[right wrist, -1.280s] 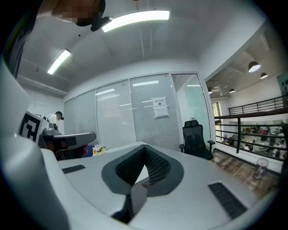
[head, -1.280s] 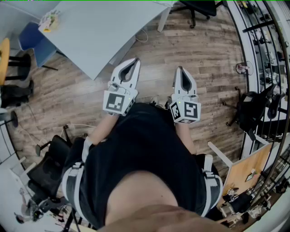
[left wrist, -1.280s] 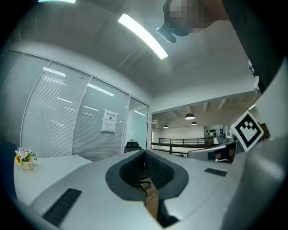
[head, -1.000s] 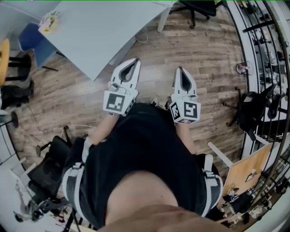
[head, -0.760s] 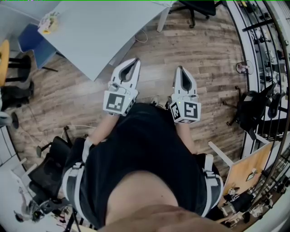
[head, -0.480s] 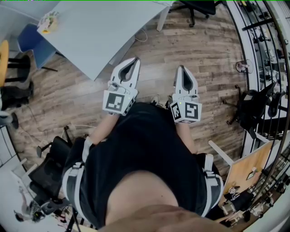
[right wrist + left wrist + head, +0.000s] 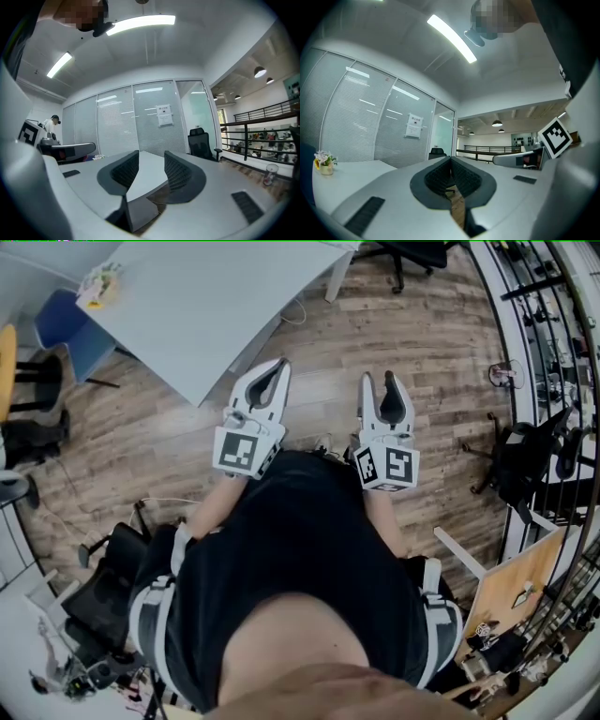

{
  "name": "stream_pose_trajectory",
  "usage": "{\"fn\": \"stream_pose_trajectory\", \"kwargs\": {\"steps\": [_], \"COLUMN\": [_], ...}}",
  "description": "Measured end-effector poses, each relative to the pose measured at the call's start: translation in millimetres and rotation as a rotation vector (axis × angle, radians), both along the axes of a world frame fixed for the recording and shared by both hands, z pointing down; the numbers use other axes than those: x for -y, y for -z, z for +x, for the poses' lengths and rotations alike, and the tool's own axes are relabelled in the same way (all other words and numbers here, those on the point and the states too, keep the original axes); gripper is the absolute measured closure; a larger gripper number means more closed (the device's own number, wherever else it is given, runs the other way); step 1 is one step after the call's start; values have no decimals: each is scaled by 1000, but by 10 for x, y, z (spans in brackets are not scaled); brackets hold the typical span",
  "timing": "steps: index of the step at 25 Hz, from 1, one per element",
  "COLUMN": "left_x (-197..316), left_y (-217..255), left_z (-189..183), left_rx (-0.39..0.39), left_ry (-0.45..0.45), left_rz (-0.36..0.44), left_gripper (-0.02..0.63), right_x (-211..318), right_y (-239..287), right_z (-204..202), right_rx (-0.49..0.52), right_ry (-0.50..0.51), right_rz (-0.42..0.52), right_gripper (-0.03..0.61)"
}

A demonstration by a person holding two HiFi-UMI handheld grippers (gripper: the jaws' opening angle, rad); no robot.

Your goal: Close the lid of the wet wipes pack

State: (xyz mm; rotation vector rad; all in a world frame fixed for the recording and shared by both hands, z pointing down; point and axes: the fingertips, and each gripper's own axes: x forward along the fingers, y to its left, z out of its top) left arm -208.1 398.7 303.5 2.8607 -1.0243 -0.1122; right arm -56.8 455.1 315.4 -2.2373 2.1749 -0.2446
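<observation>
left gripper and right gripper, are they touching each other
Apart. The head view shows wooden floor between the shut left gripper and the right gripper, whose jaws are opening with nothing between them.

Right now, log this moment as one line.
left tongs: shut, empty | right tongs: opening, empty | both: over floor, short of table

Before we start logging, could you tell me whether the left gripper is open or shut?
Shut: on the left gripper the jaws meet at the tips, nothing between them.
</observation>
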Motion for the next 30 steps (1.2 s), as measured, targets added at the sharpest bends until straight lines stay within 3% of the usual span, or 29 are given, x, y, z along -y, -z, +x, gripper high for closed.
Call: {"fn": "stream_pose_trajectory", "kwargs": {"steps": [12, 18, 30], "left_x": [180, 431, 1494], "left_y": [-183, -301, -299], "left_z": [-353, -280, 756], "left_rx": [1, 13, 43], "left_ry": [-69, -83, -49], "left_rz": [-40, -45, -32], "left_gripper": [592, 592, 592], "right_x": [182, 422, 1661], "right_y": [-141, -199, -274], "right_z": [-341, -260, 569], "right_rx": [5, 19, 35], "right_ry": [-44, -48, 62], "right_rz": [-42, -43, -29], "right_gripper": [405, 405, 414]}}
